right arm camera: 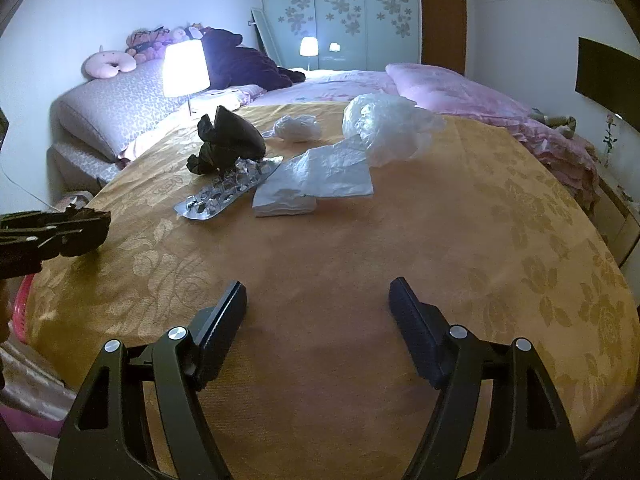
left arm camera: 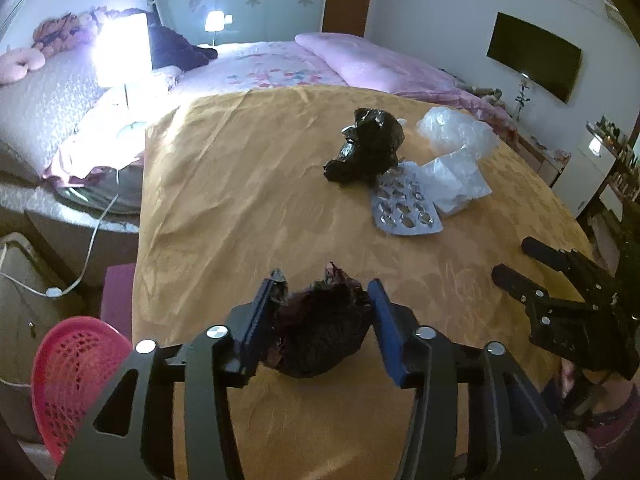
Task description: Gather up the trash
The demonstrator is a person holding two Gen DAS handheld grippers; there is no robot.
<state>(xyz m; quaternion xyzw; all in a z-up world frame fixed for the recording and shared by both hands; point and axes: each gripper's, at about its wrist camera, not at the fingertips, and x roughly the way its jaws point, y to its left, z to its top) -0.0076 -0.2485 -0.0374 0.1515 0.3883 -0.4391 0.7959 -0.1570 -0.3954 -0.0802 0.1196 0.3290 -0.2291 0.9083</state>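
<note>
My left gripper (left arm camera: 326,292) is shut on a dark crumpled wrapper (left arm camera: 320,332), held just above the near edge of the orange-covered table (left arm camera: 240,208); it also shows at the left in the right wrist view (right arm camera: 86,226). My right gripper (right arm camera: 318,292) is open and empty over the table's near part; it also shows in the left wrist view (left arm camera: 516,260). Further back lie a black crumpled bag (left arm camera: 366,146) (right arm camera: 228,140), a silver blister pack (left arm camera: 406,210) (right arm camera: 228,194), a white paper napkin (left arm camera: 456,184) (right arm camera: 316,180), a clear plastic bag (left arm camera: 456,130) (right arm camera: 388,128) and a small white wad (right arm camera: 298,128).
A pink perforated basket (left arm camera: 76,372) stands on the floor left of the table, its rim just showing in the right wrist view (right arm camera: 20,312). A bed with pink bedding (left arm camera: 280,68) lies behind the table. A lit lamp (left arm camera: 124,50) stands at the back left with a cable (left arm camera: 92,248).
</note>
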